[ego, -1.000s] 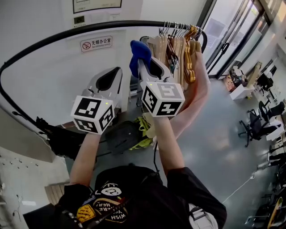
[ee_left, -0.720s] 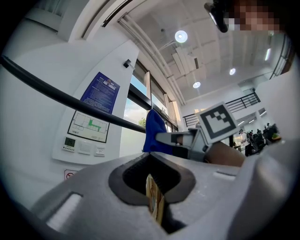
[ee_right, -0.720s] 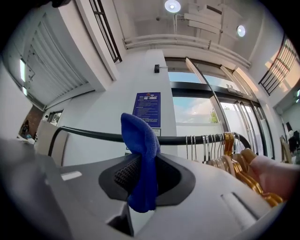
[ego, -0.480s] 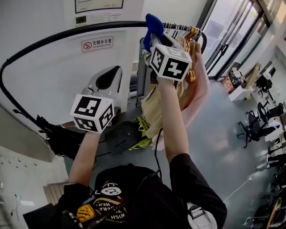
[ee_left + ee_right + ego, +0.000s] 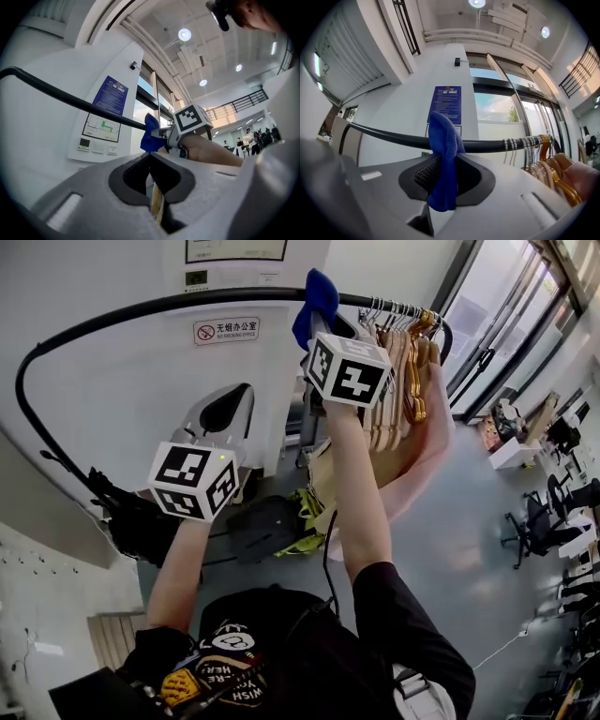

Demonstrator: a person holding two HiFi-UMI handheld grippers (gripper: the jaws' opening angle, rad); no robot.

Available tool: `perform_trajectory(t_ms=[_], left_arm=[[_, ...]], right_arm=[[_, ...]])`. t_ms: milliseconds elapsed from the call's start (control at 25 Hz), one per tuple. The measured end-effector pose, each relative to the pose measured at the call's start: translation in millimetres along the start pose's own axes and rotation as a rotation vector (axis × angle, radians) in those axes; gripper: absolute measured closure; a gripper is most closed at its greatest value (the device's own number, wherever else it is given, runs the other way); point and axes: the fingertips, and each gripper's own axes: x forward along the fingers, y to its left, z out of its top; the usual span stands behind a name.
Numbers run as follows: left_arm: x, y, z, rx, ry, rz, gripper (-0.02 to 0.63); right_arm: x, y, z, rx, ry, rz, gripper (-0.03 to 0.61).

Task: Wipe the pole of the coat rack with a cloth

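The coat rack's black pole (image 5: pixel 141 310) arcs from the left wall across the top to the right. My right gripper (image 5: pixel 323 320) is raised to it and is shut on a blue cloth (image 5: pixel 317 298). In the right gripper view the cloth (image 5: pixel 443 140) stands up between the jaws and its top overlaps the pole (image 5: pixel 384 135), just left of the hanger hooks. My left gripper (image 5: pixel 228 409) hangs lower and to the left, below the pole. Its jaws meet with nothing between them (image 5: pixel 150 157).
Several wooden hangers (image 5: pixel 401 352) crowd the pole's right end, with a pale garment (image 5: pixel 412 460) below them. A black bag (image 5: pixel 262 526) and a yellow-green item lie on the floor. Behind the pole is a white wall with a sign (image 5: pixel 225 331). Office chairs (image 5: pixel 572 502) stand far right.
My right gripper has risen with the blue cloth from below the pole up to it, and has held there for the last half second. The left gripper has stayed put.
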Motion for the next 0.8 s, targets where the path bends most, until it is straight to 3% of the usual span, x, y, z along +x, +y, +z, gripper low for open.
perform_trajectory(t_ms=[560,800], left_arm=[[-94.0,75.4,20.8,0.050,-0.001,0.243,0.611],[-113.7,93.8,27.9,0.050,-0.008,0.300,0.611]], right_arm=[[20.8,209.3,-0.4,-0.018,-0.013,0.357,0.502],[23.8,252.2,0.7,0.007,-0.008,0.419,0.502]])
